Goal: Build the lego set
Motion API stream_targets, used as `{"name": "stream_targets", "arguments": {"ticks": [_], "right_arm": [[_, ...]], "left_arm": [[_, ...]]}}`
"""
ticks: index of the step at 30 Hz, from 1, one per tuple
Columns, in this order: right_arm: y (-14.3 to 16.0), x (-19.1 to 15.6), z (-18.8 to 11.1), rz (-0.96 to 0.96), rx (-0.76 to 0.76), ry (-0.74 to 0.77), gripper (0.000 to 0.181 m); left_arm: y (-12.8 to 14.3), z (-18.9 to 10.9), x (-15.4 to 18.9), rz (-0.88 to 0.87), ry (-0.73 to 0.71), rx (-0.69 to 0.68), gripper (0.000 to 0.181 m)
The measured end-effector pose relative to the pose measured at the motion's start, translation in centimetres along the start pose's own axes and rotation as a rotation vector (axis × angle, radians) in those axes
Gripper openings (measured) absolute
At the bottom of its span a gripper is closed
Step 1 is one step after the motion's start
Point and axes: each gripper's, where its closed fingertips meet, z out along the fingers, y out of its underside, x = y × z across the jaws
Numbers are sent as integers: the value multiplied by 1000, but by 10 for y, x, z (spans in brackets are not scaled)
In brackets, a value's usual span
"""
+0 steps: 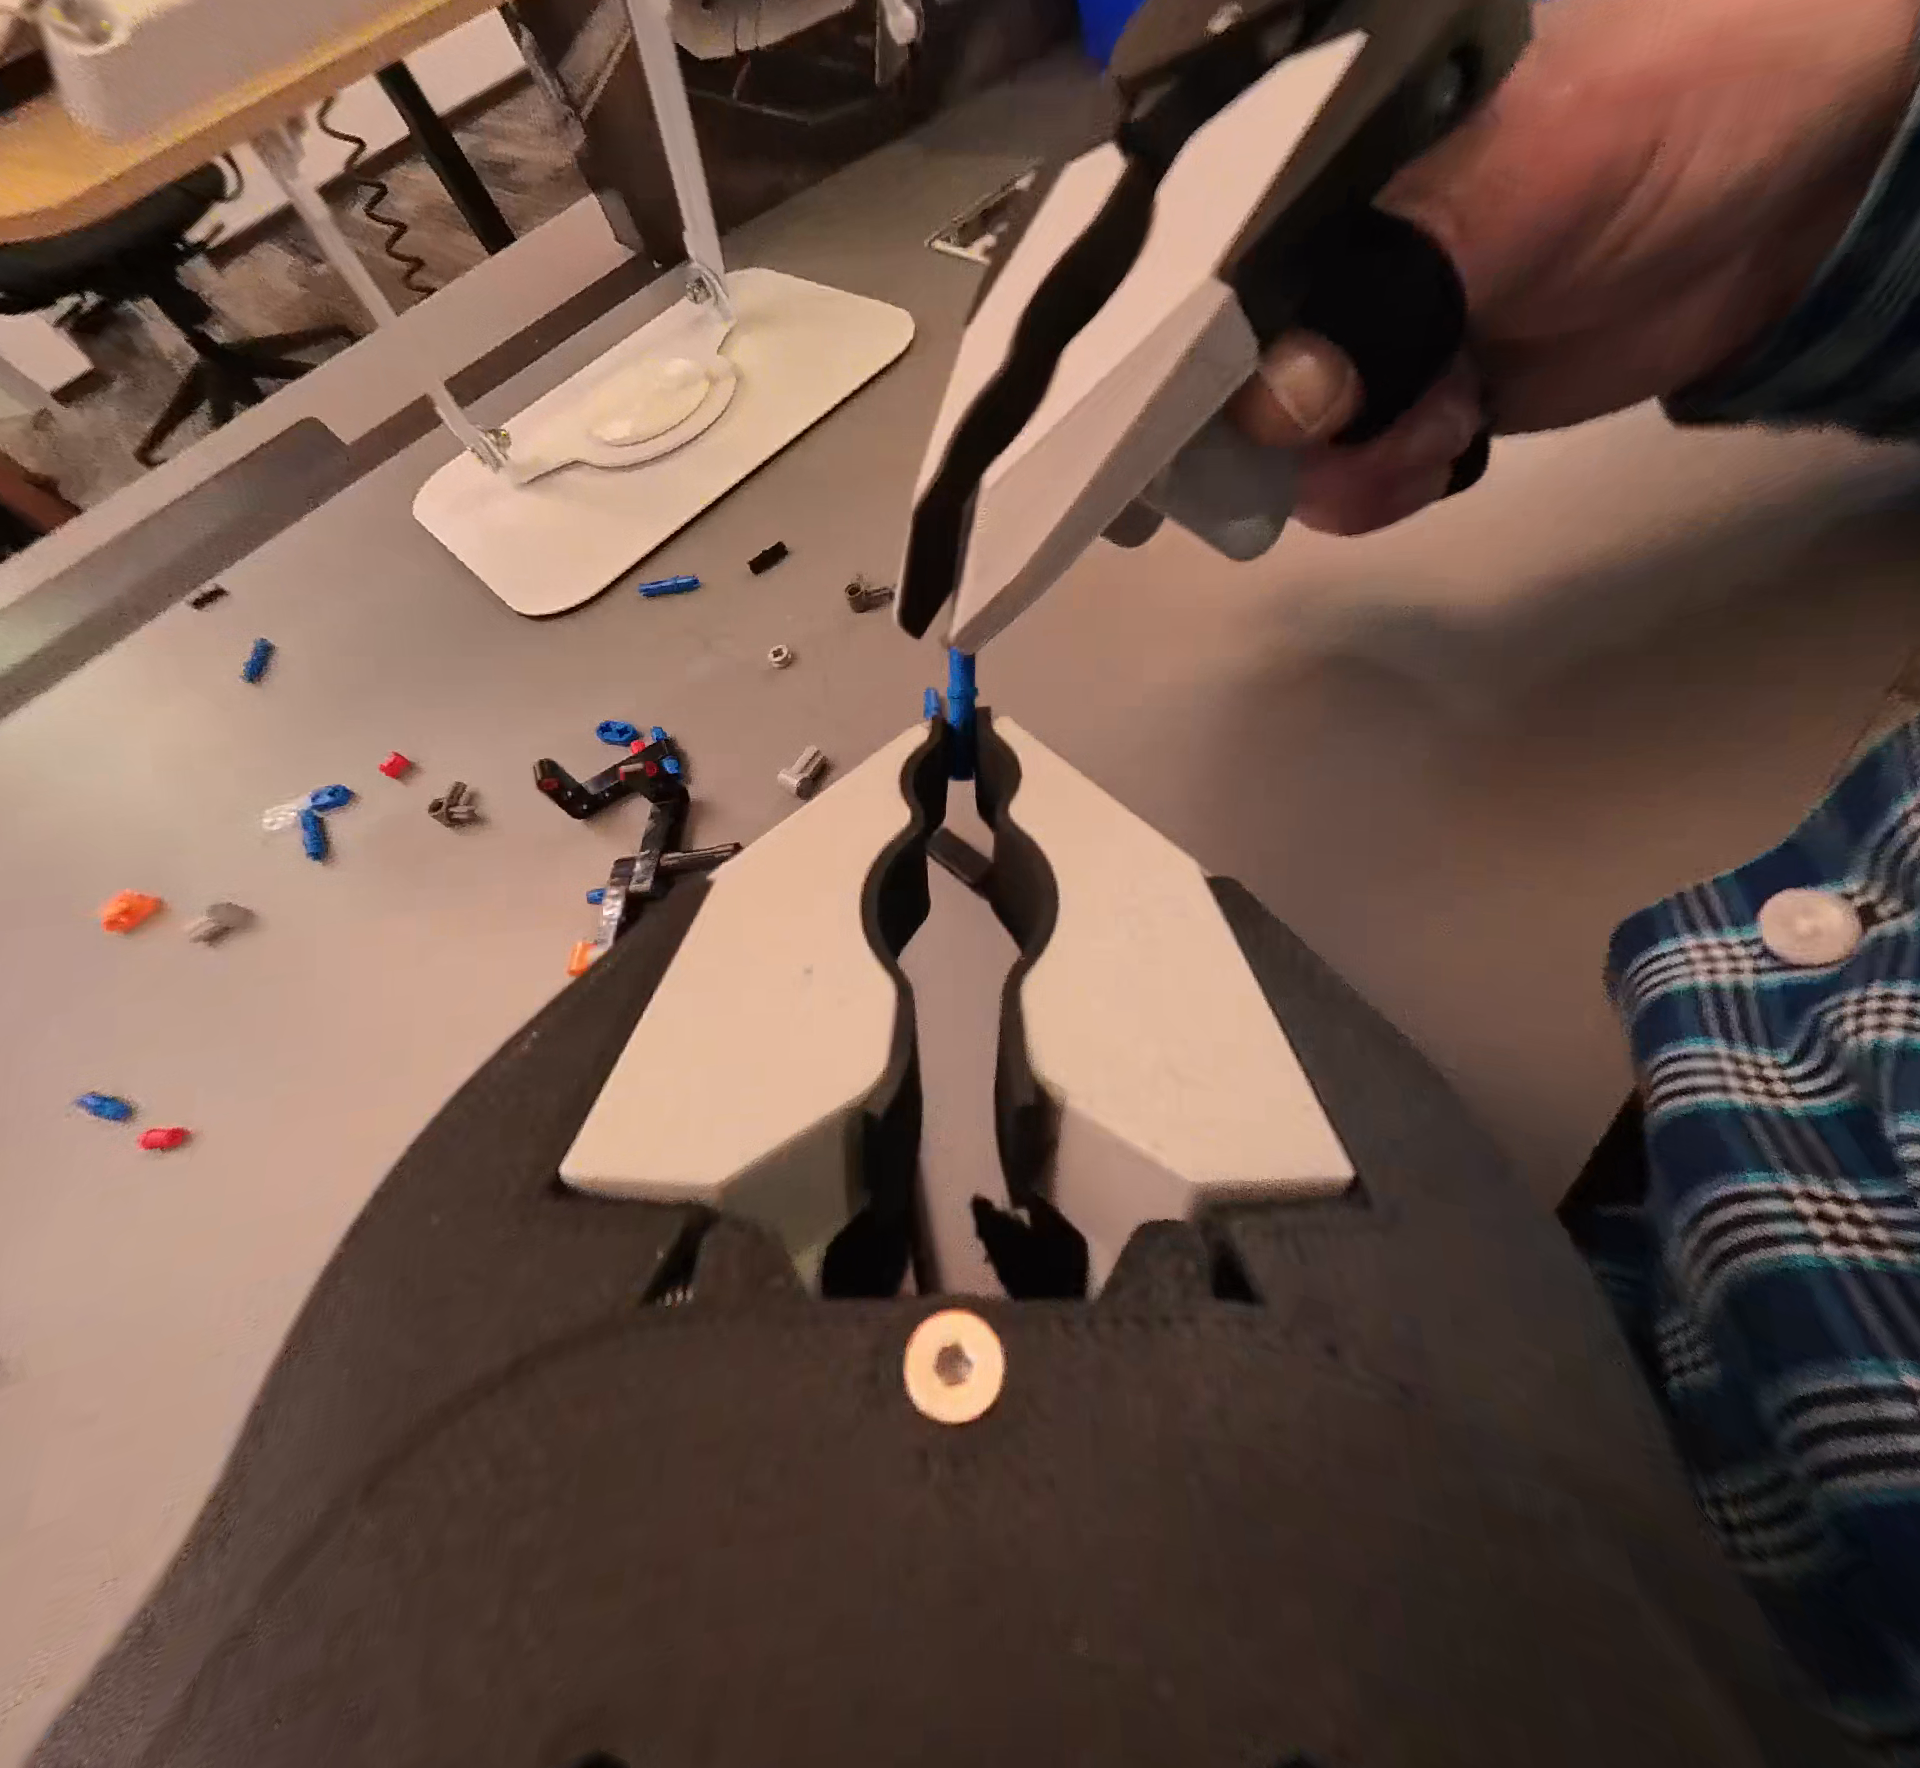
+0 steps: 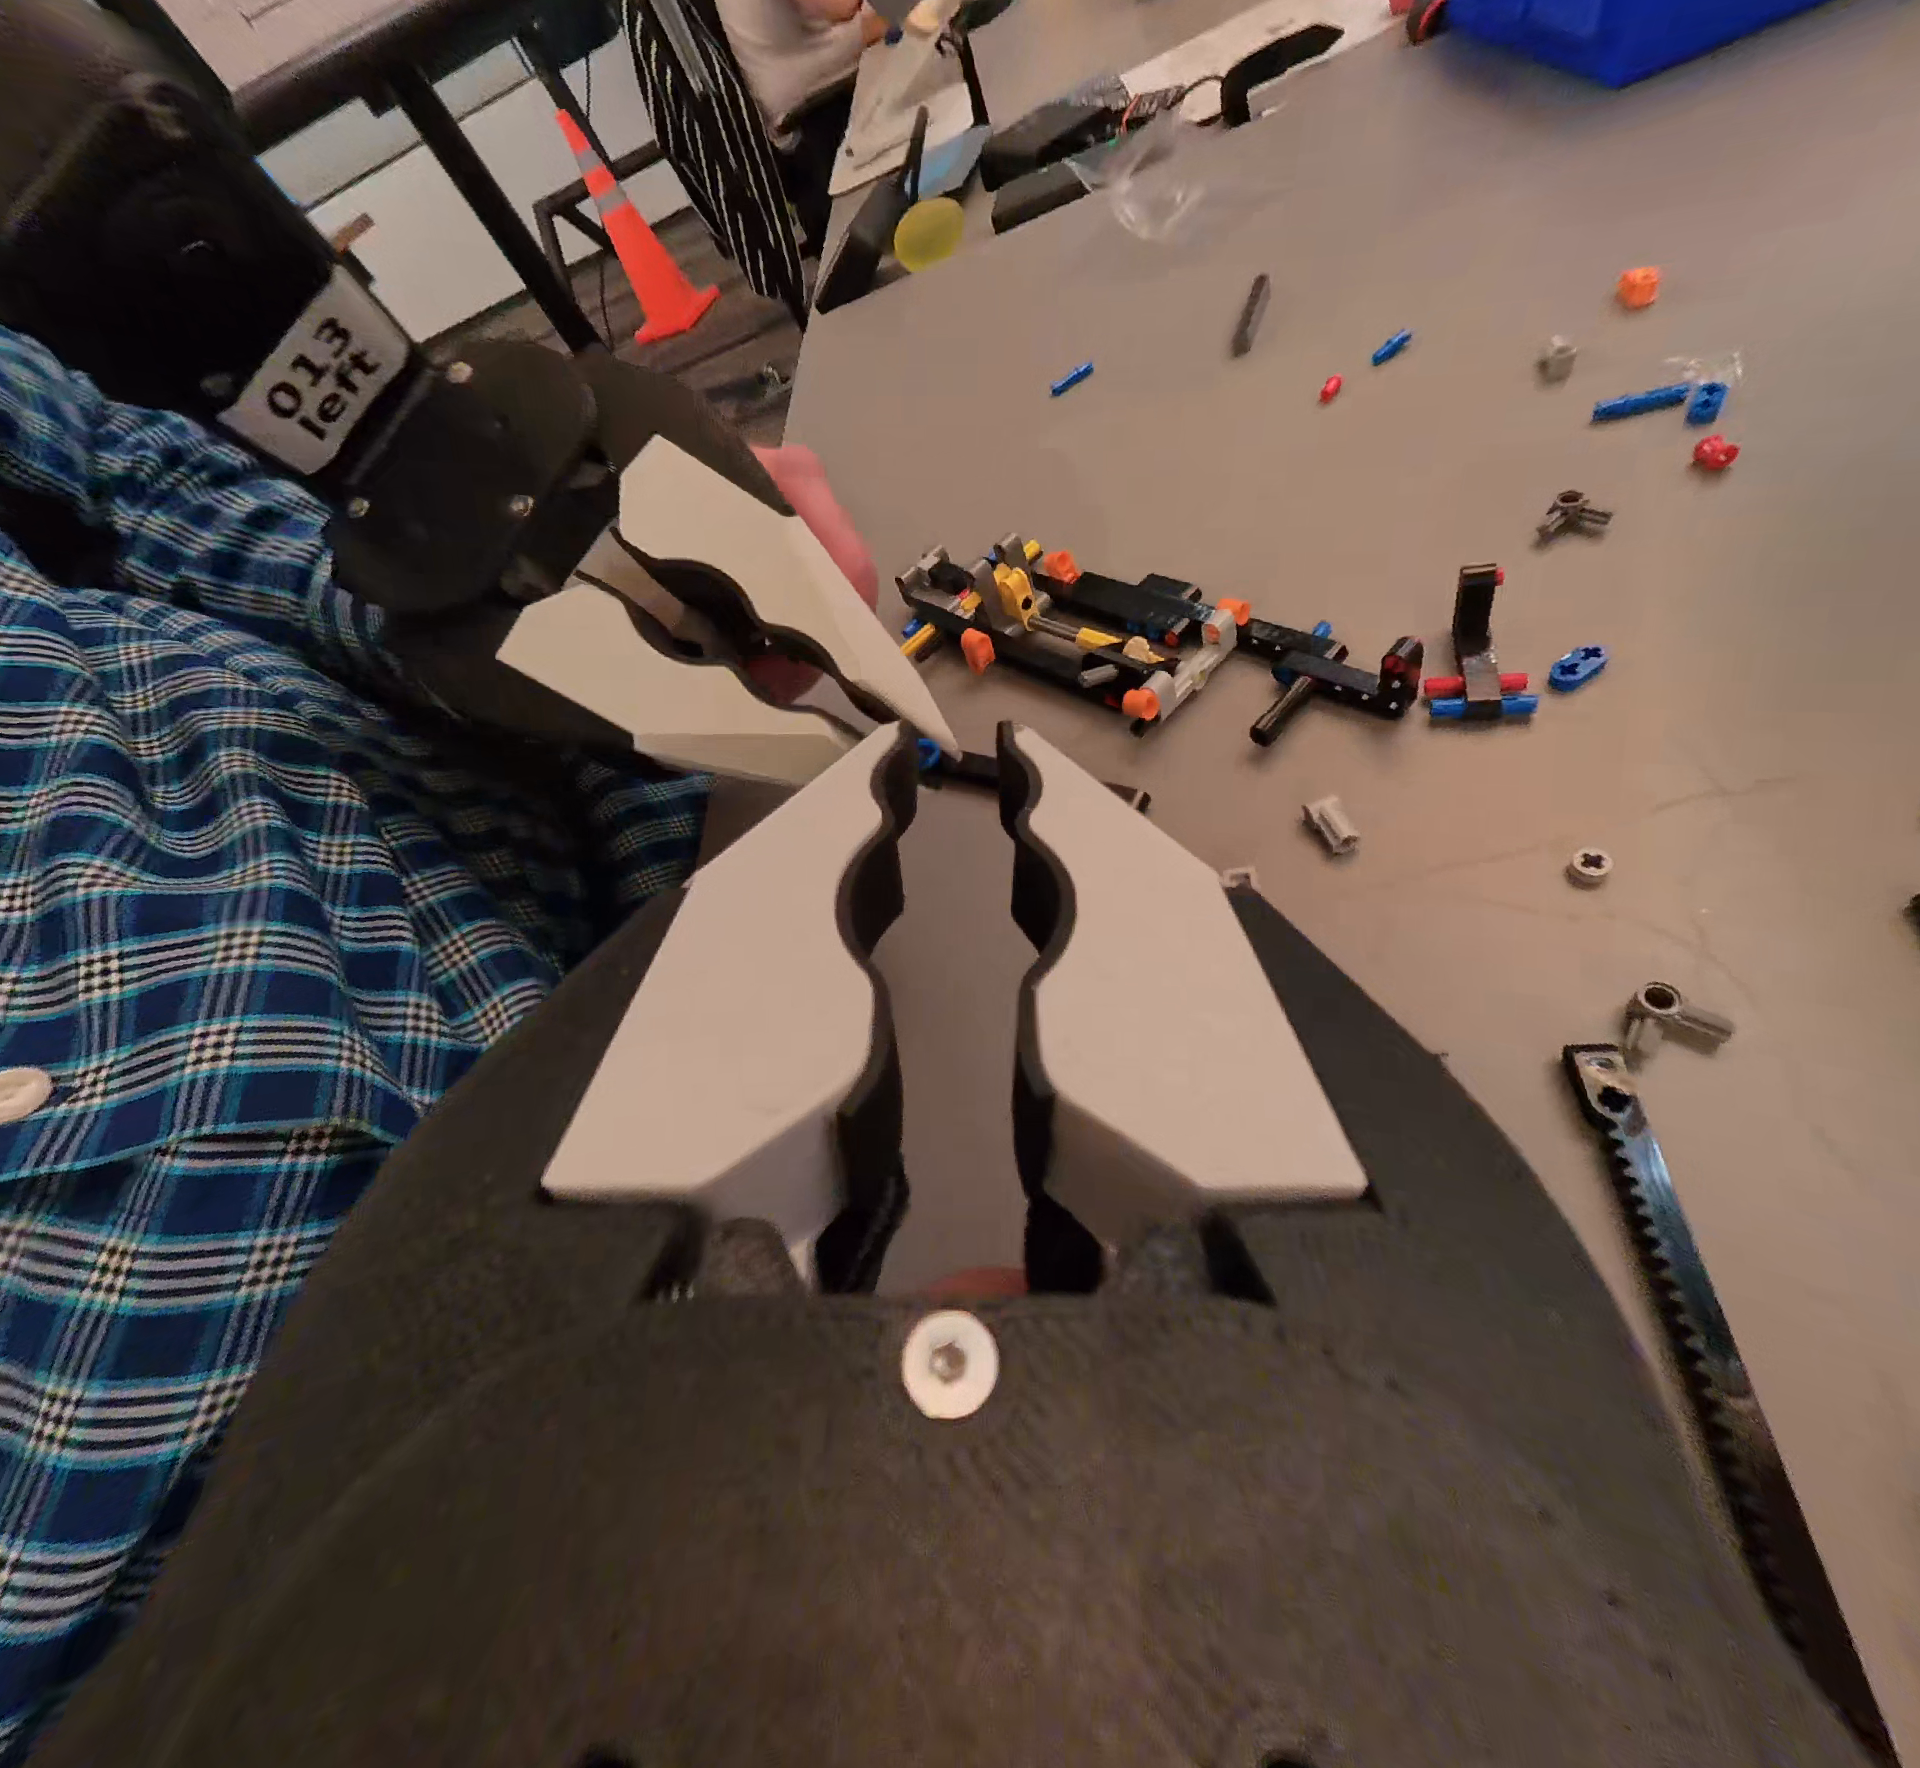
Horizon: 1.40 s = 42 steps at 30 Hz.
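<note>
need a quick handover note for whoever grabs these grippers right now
Left gripper: shut on a small black piece with a blue pin standing up from it.
Right gripper: tips pinched on the top of that pin, above the table.
Half-built chassis lies on the grey table, loose parts scattered around it.
Left to do: seat the pin, then add the piece to the chassis.
</note>
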Motion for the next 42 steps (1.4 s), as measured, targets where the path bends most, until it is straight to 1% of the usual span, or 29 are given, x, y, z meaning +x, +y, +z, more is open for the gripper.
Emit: {"name": "stream_targets", "arguments": {"ticks": [1, 4, 6, 9, 12, 14, 16, 19, 20, 23, 26, 30, 33, 42], "right_arm": [[-1, 0, -2, 1, 9, -1, 14], [-7, -4, -10, -13, 73, -13, 16], [-3, -5, -10, -65, 58, 12, 19], [-1, -9, -6, -291, 27, 134, 22], [-2, -7, -2, -559, -11, 318, 24], [-6, -8, 1, -665, -3, 412, 24], [-9, -11, 5, -740, 8, 467, 23], [-13, -8, 4, -770, 30, 564, 20], [-13, -8, 4, -771, 35, 577, 19], [-11, -11, 3, -810, 35, 589, 17], [-7, -10, 5, -808, 18, 587, 16], [-1, -8, 7, -778, 5, 531, 14], [1, -8, 7, -720, 22, 474, 11], [4, -10, 5, -637, 57, 363, 9]], "left_arm": [[-2, -1, -1, -28, 6, 15, 3], [-11, -5, -1, -143, 62, 81, 3], [-13, -6, 1, -281, 126, 104, 3], [-19, -8, -3, -566, 232, 176, 2], [-26, -9, -8, -817, 333, 242, 3], [-28, -9, -11, -920, 365, 272, 3], [-31, -9, -11, -992, 394, 296, 3], [-35, -9, -5, -1078, 452, 321, 2], [-36, -9, -2, -1098, 471, 321, 2], [-36, -10, 2, -1144, 502, 329, 3], [-32, -8, 2, -1176, 505, 324, 3], [-27, -6, 4, -1225, 528, 312, 3], [-25, -4, 4, -1225, 531, 300, 3], [-24, -4, 7, -1226, 544, 281, 3]]}}
